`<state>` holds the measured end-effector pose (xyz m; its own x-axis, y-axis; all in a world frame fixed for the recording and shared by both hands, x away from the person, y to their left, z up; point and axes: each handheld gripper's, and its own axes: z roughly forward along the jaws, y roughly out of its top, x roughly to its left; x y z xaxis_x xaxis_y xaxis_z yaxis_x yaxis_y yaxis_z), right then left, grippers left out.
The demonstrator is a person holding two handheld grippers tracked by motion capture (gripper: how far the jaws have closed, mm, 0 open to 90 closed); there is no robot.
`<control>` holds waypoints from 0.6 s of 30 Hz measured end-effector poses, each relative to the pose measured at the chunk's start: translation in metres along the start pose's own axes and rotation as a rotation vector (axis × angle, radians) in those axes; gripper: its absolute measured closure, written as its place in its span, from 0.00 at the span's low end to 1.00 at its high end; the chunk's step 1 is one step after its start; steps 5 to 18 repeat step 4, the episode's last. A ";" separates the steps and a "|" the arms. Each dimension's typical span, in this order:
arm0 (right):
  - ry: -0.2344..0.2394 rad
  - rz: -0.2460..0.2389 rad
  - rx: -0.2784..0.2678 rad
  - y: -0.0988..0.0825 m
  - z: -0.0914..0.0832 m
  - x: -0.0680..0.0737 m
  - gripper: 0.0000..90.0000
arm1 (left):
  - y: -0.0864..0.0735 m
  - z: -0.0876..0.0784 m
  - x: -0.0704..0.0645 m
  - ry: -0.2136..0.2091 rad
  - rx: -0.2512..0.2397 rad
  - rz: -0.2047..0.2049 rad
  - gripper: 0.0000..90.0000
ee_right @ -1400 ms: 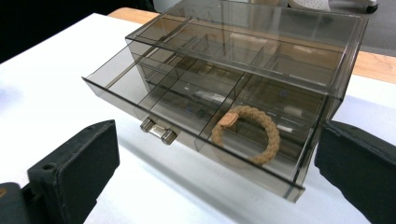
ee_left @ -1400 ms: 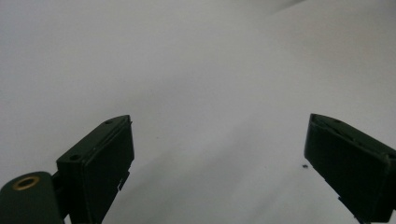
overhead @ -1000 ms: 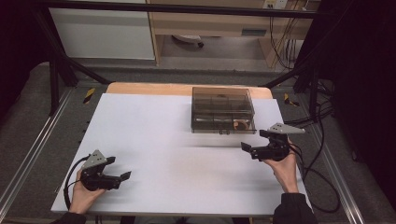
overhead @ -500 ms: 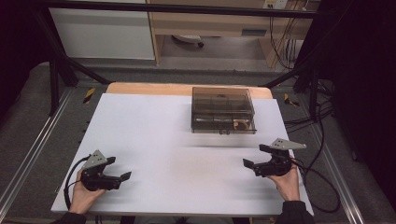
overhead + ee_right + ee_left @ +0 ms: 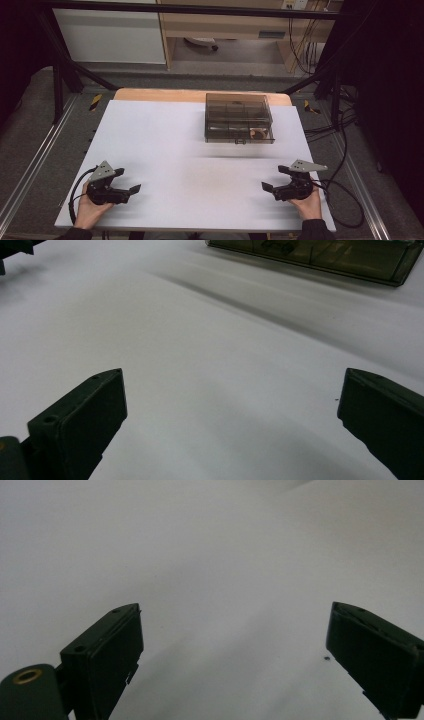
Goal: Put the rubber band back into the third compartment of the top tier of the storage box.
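Note:
A smoky clear plastic box (image 5: 239,118) with a shut lid and inner compartments sits at the back middle-right of the white table (image 5: 170,145); something pale shows through near its front right. Its near edge (image 5: 320,255) appears at the top of the right gripper view. My left gripper (image 5: 127,181) rests near the front left corner, held in a hand, its jaws wide apart over bare table (image 5: 235,605). My right gripper (image 5: 275,179) lies near the front right, also open, nothing between its jaws, well short of the box.
A wooden strip (image 5: 160,95) runs along the table's far edge. Cables (image 5: 345,200) trail off the right side. Metal floor rails (image 5: 30,170) flank the table. The other gripper's tip (image 5: 12,250) shows at the top left of the right gripper view.
The right gripper has drawn back from beside the box toward the front right edge of the table. The left gripper has stayed put.

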<state>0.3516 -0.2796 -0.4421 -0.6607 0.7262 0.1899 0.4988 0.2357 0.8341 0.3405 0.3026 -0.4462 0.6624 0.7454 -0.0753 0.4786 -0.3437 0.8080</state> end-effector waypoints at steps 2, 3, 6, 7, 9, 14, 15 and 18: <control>0.000 0.005 0.000 -0.001 -0.001 0.000 0.00 | 0.000 0.000 0.000 -0.001 0.000 0.000 0.09; 0.000 0.001 -0.004 -0.001 -0.001 -0.001 0.00 | 0.000 0.000 0.000 0.000 -0.001 0.000 0.09; 0.000 0.005 -0.008 -0.001 -0.002 -0.001 0.00 | 0.000 0.000 0.000 -0.001 -0.001 0.000 0.09; 0.000 0.005 -0.008 -0.001 -0.002 -0.001 0.00 | 0.000 0.000 0.000 -0.001 -0.001 0.000 0.09; 0.000 0.005 -0.008 -0.001 -0.002 -0.001 0.00 | 0.000 0.000 0.000 -0.001 -0.001 0.000 0.09; 0.000 0.005 -0.008 -0.001 -0.002 -0.001 0.00 | 0.000 0.000 0.000 -0.001 -0.001 0.000 0.09; 0.000 0.005 -0.008 -0.001 -0.002 -0.001 0.00 | 0.000 0.000 0.000 -0.001 -0.001 0.000 0.09; 0.000 0.005 -0.008 -0.001 -0.002 -0.001 0.00 | 0.000 0.000 0.000 -0.001 -0.001 0.000 0.09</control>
